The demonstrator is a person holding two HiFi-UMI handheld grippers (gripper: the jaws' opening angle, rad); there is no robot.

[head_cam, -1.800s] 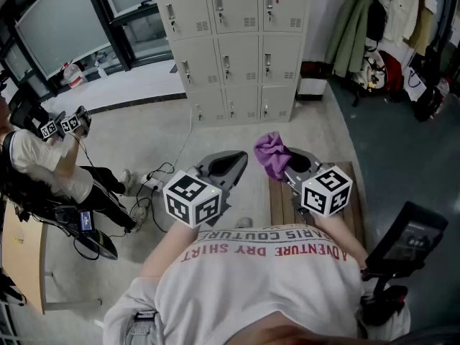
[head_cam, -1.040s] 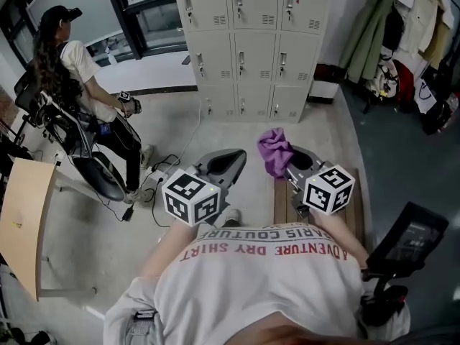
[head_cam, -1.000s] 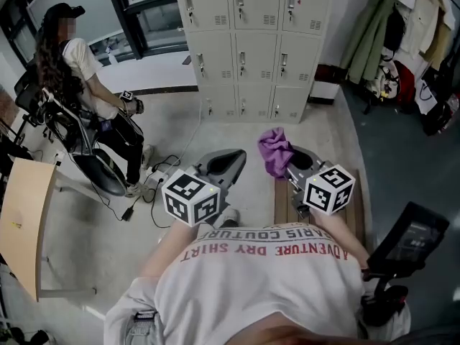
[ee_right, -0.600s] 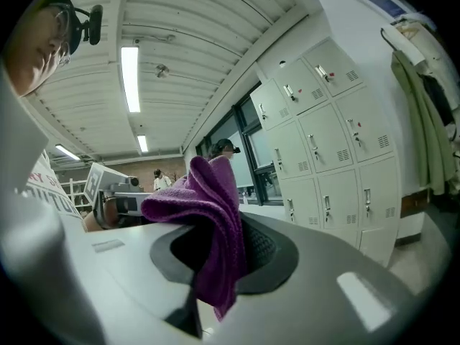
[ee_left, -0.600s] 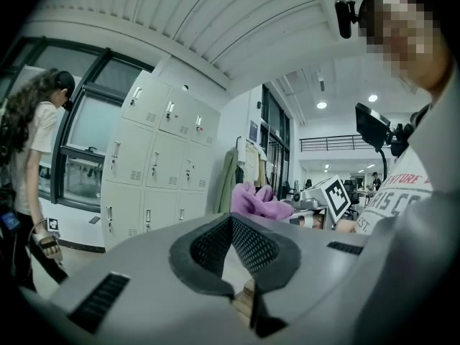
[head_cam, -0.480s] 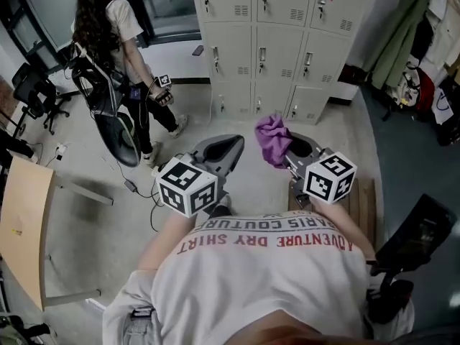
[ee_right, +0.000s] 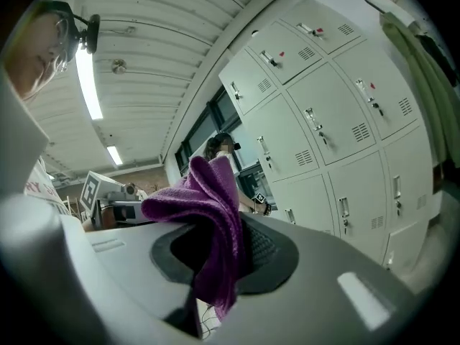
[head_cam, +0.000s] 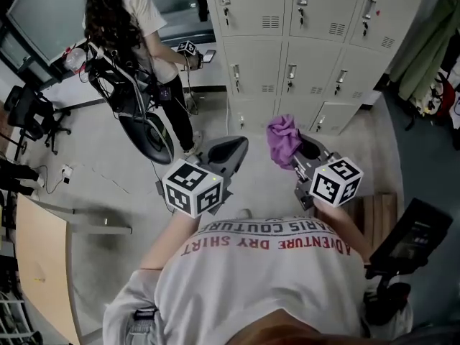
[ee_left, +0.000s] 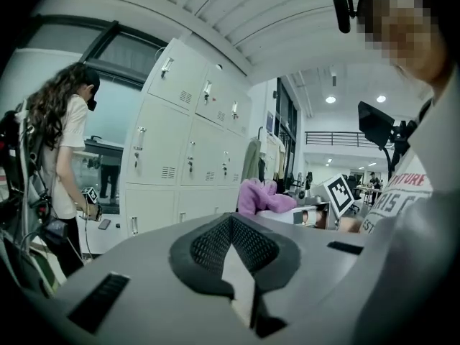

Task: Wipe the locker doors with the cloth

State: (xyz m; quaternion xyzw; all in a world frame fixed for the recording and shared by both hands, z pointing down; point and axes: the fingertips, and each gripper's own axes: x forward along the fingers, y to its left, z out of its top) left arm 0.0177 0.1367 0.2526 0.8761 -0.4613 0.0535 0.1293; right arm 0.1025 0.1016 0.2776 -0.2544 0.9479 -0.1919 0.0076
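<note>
A bank of pale grey lockers (head_cam: 309, 56) stands straight ahead, its doors closed; it also shows as the lockers (ee_right: 323, 121) and the lockers (ee_left: 180, 164). My right gripper (head_cam: 300, 149) is shut on a purple cloth (head_cam: 284, 139), which bunches up above the jaws and hangs between them as the cloth (ee_right: 212, 221). The cloth is still short of the locker doors. My left gripper (head_cam: 228, 149) is shut with nothing in it, level with the right one; from it the purple cloth (ee_left: 262, 196) shows off to the right.
A person (head_cam: 136, 27) with long hair stands at the left beside the lockers, holding a marker-cube gripper, with a black seat frame (head_cam: 140, 121) next to them. A wooden desk edge (head_cam: 39, 264) is at lower left. Coats (head_cam: 431, 42) hang at far right; a wooden bench (head_cam: 377, 214) lies at my right.
I have moved closer to the lockers, which now fill the top of the head view. Both grippers rose slightly with the cloth. The other person stood up and walked toward the lockers.
</note>
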